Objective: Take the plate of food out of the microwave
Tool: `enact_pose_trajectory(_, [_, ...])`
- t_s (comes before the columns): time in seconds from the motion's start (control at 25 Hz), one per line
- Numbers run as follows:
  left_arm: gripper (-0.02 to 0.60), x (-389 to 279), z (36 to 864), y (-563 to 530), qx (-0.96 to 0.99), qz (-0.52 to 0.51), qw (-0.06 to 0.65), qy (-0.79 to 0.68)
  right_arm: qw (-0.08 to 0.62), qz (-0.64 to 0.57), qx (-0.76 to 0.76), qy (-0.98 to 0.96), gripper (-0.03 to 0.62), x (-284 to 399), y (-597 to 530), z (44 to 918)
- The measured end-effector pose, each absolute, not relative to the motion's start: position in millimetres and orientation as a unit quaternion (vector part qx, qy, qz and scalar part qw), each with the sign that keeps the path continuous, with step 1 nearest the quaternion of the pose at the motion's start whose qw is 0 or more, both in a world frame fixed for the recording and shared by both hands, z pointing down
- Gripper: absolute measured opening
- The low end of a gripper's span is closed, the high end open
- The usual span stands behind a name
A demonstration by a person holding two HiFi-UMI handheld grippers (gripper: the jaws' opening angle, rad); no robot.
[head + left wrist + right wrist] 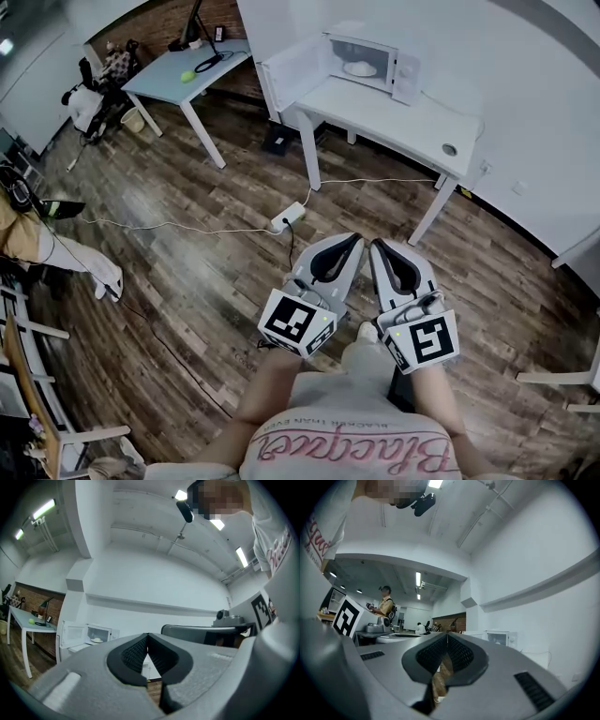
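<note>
A white microwave [361, 63] stands on a white table [412, 127] far ahead, its door [292, 73] swung open to the left. Inside it lies a white plate of food [360, 68]. The left gripper view shows the same microwave [96, 633] small at the left, with the plate [96, 640] inside. My left gripper [354, 237] and right gripper [378, 243] are held side by side close to my body, well short of the table. Both are shut with nothing between the jaws. The right gripper view shows the microwave [501, 638] small at the right.
A light blue desk [186, 70] with a lamp and a green ball [187, 76] stands at the back left. A power strip [289, 217] and its cables lie on the wooden floor between me and the white table. A person [37, 246] sits at the left edge.
</note>
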State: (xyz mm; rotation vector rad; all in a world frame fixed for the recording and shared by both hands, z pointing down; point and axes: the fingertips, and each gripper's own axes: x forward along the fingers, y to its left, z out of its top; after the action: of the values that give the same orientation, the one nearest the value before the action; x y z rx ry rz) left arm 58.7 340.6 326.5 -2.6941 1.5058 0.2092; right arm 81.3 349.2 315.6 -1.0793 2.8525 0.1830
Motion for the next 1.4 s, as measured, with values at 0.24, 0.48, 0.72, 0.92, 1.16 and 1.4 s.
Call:
enact_pose_trajectory(0.24, [0.006,69,325,309,-0.866,0.045,0.04,0.496,0.052,0.043,-0.347,0.935,0.013,91,310,312])
enact_pose_trajectory(0.48, [0.006,78,323,280,-0.86,0.041,0.042,0.506,0.063,0.046,-0.337,0.938,0.013,103,285,307])
enact_pose_trajectory(0.72, [0.006,93,320,242,-0.847,0.049,0.033,0.528,0.048,0.05,-0.332,0.941,0.014,119,255,308])
enact_pose_trajectory(0.92, [0.006,106,320,213,-0.842,0.053,0.032,0.537,0.051,0.048,-0.325,0.943,0.014,134,228,311])
enact_pose_trajectory(1.16, [0.006,117,317,191,-0.84,0.052,0.038,0.539,0.053,0.044,-0.316,0.946,0.014,142,202,310])
enact_pose_trajectory(1.4, [0.006,117,319,185,-0.843,0.059,0.042,0.533,0.06,0.042,-0.31,0.948,0.014,140,190,313])
